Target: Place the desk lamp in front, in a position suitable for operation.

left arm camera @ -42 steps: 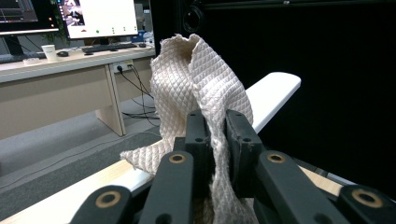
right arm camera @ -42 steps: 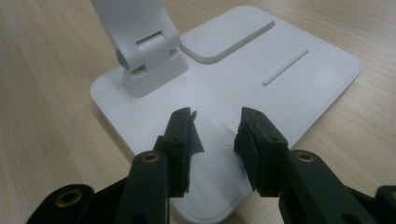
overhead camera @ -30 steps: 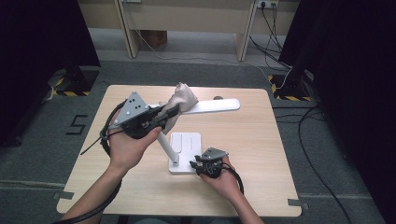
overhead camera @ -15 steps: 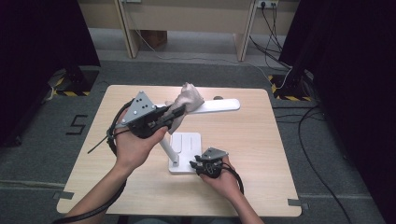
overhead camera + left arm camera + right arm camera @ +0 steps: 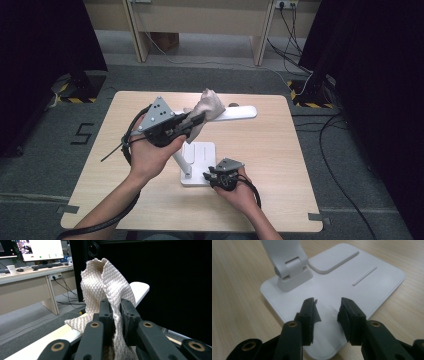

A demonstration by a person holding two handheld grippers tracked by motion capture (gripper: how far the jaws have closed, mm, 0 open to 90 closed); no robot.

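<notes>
Cream waffle-weave cloth (image 5: 107, 287) clamped between jaws of left gripper (image 5: 196, 120), raised against white lamp head (image 5: 235, 113) | right gripper (image 5: 327, 311) jaws apart, empty, pressed low over white lamp base (image 5: 372, 277) beside hinge (image 5: 292, 271) | lamp standing mid wooden table (image 5: 280, 150)

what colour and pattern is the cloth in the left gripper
The cloth is off-white with a quilted diamond weave, clearest in the left gripper view.
</notes>
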